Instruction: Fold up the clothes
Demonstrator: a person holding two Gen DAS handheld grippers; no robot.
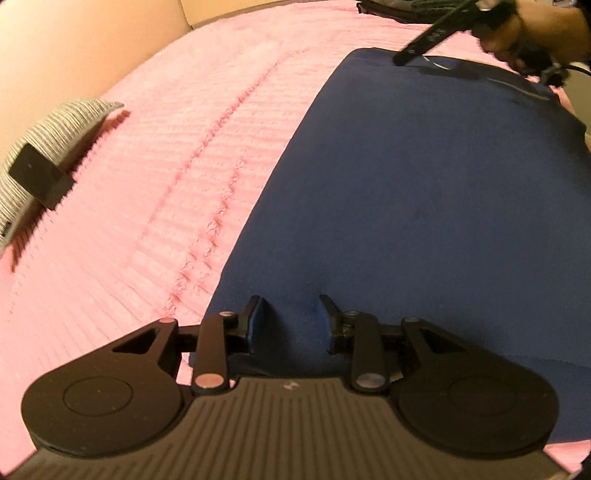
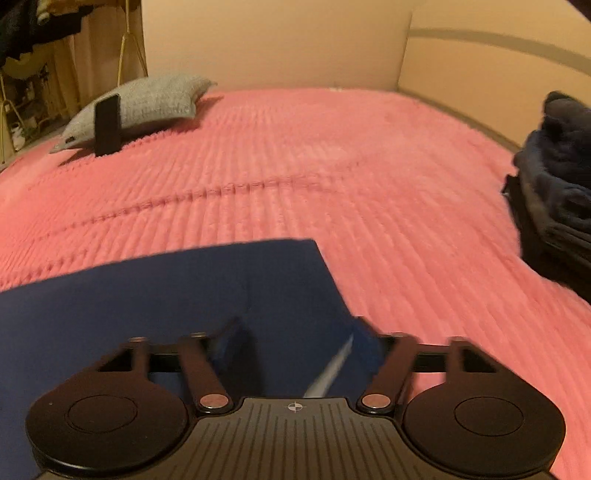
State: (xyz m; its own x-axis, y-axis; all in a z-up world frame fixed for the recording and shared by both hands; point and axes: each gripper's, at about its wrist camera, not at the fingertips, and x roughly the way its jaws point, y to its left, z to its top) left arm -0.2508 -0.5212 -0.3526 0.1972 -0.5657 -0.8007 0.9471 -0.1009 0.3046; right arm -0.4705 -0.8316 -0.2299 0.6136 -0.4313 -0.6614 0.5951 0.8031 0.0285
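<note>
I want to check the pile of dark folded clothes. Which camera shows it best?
The right wrist view: the pile of dark clothes sits at the right edge, layers visible. The left wrist view shows only a dark sliver at the top edge.

The garment [image 1: 424, 192] lies flat on the bed [image 1: 166, 184] under my fingers. Pillow [image 2: 147, 99] far left, a block [image 2: 107, 125] seemingly against it; clothes pile [image 2: 557, 177] right.

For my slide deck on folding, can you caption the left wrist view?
Left gripper over a navy garment on a pink bedspread, right gripper at its far edge.
</note>
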